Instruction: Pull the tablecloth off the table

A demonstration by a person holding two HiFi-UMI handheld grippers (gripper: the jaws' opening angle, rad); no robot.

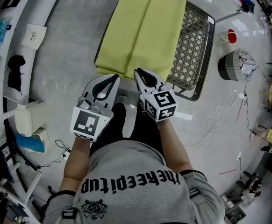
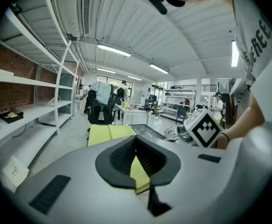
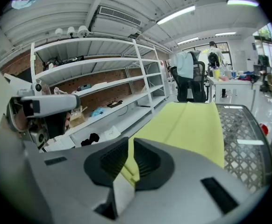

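Observation:
A yellow-green tablecloth (image 1: 140, 29) lies over the left part of a metal mesh table (image 1: 194, 50), folded along its length. Its near edge hangs toward me. My left gripper (image 1: 109, 80) is shut on the cloth's near left edge; a strip of the tablecloth (image 2: 138, 171) shows pinched between its black pads. My right gripper (image 1: 140, 74) is shut on the near right edge, with the tablecloth (image 3: 187, 125) running away from its jaws over the mesh table (image 3: 241, 139). Both grippers sit side by side just in front of the table.
White shelving (image 1: 28, 36) runs along the left with small items on it. A round grey basket (image 1: 236, 64) and a red-and-white object (image 1: 229, 35) stand on the floor to the right, with cables (image 1: 220, 111) nearby. A chair with hanging clothes (image 3: 189, 80) stands beyond the table.

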